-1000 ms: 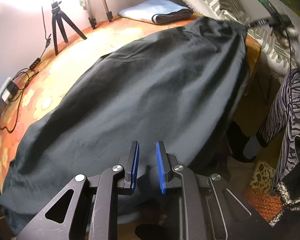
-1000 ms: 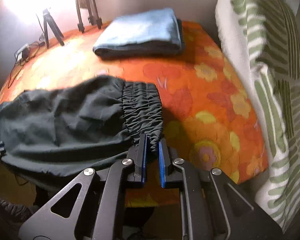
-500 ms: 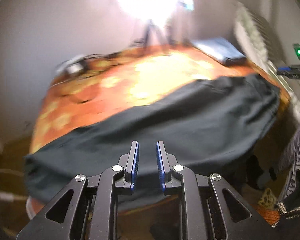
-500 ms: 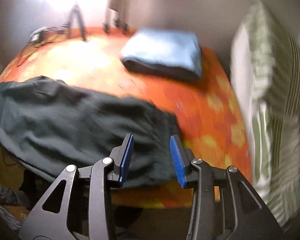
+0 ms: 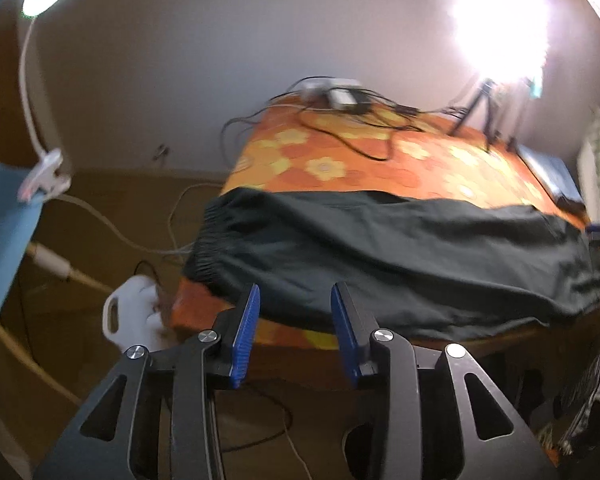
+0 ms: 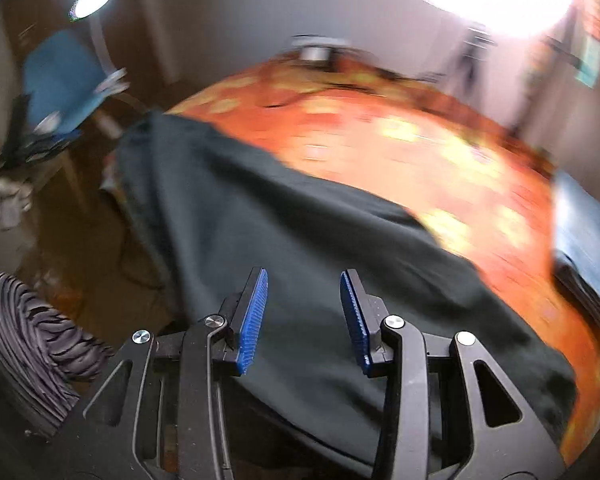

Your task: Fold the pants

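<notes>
Ahead of both tongs — left tongs (image 5: 294,300), right tongs (image 6: 304,286), each spread, empty — lie the pants (image 5: 400,256).

Dark pants (image 5: 400,256) lie spread flat along the near edge of the orange floral table (image 5: 340,168).

Right wrist view motion-blurred; folded blue cloth (image 6: 588,240) cut by right edge; pants (image 6: 300,248) far end smeared.
</notes>
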### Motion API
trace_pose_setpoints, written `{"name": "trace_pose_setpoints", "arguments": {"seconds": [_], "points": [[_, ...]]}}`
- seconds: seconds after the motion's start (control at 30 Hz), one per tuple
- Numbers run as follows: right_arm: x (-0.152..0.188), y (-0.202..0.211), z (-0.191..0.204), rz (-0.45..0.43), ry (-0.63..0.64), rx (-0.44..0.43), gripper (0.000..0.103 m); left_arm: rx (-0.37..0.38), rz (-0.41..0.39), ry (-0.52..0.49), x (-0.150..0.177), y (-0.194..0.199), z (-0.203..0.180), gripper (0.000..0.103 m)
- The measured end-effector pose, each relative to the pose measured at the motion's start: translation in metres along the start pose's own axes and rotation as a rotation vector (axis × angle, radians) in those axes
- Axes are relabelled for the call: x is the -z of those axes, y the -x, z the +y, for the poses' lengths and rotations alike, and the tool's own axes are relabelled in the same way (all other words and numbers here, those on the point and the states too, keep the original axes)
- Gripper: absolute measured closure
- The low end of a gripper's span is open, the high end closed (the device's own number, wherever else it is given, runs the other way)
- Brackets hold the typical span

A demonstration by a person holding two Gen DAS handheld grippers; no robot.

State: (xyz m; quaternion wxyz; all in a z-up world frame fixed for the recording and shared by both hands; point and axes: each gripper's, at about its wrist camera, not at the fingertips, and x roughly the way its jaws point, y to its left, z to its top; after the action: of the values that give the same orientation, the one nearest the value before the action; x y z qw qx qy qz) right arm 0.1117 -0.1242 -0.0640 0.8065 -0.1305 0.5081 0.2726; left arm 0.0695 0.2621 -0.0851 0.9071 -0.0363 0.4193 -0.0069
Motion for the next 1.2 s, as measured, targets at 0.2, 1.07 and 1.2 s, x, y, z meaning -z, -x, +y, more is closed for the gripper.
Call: {"name": "trace_pose_setpoints", "arguments": {"seconds": [0.2, 1.07, 1.2], "points": [[-0.016, -0.053, 0.059, 0.050, 0.135, -0.102, 0.063, 0.011, 0.043, 0.117, 0.007, -0.040, 0.042, 0.062], [-0.047, -0.100, -0.175, 0.172, -0.308, -0.001, 0.044, 0.075, -0.025, -0.023, -0.063, -0.072, -0.031, 0.061], [-0.035, -0.121, -0.180, 0.222, -0.309, -0.013, 0.044, 0.126, -0.019, -0.062, -0.071, -0.071, -0.063, 0.061]]}}
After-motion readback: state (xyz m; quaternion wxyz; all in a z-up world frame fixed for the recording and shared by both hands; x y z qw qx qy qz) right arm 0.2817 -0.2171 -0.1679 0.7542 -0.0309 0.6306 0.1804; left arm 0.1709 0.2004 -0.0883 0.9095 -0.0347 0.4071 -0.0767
